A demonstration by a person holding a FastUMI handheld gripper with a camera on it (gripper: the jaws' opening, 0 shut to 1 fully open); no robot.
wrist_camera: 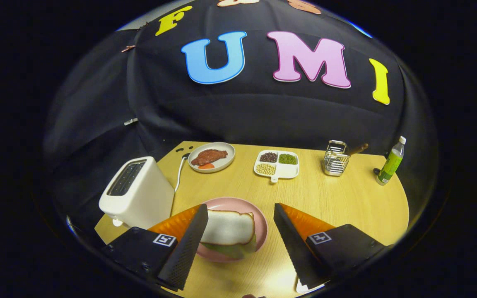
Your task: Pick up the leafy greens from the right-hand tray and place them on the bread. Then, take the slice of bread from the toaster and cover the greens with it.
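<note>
A slice of bread (227, 227) lies on top of pale green leafy greens (234, 249), which peek out under its near edge. Both rest on a pink plate (238, 203) between my fingers. My gripper (240, 211) is open, its fingers spread to either side of the plate and holding nothing. The white toaster (137, 192) stands to the left of the plate; I cannot make out any bread in its slots.
Along the far side of the wooden table (346, 198) stand a white plate with meat (211, 157), a divided dish of beans (277, 164), a wire utensil holder (335, 158) and a green bottle (391, 162). The toaster's cord (179, 174) runs back from it.
</note>
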